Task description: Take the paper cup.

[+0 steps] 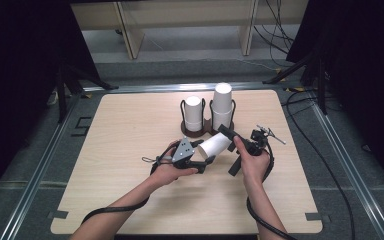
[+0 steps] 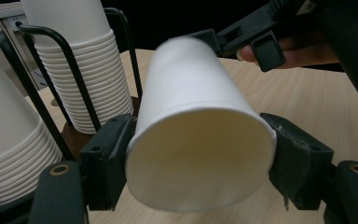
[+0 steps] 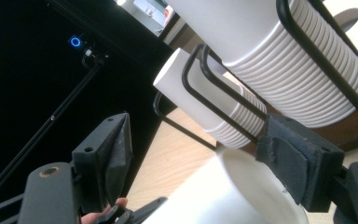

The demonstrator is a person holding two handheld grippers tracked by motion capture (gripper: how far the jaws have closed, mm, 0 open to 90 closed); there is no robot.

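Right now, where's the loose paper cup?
In the high view the paper cup lies sideways above the table's middle, between the left tongs and right tongs, just in front of the two cup stacks.

1. You are working over a pale wooden table (image 1: 130, 165) with rounded corners, sitting inside a grey metal frame (image 1: 40, 165).
2. A dark round-based wire rack (image 1: 207, 127) is standing on it toward the far middle, holding two stacks of white paper cups (image 1: 222, 102).
3. The rest of the tabletop is looking bare, as far as you can tell.
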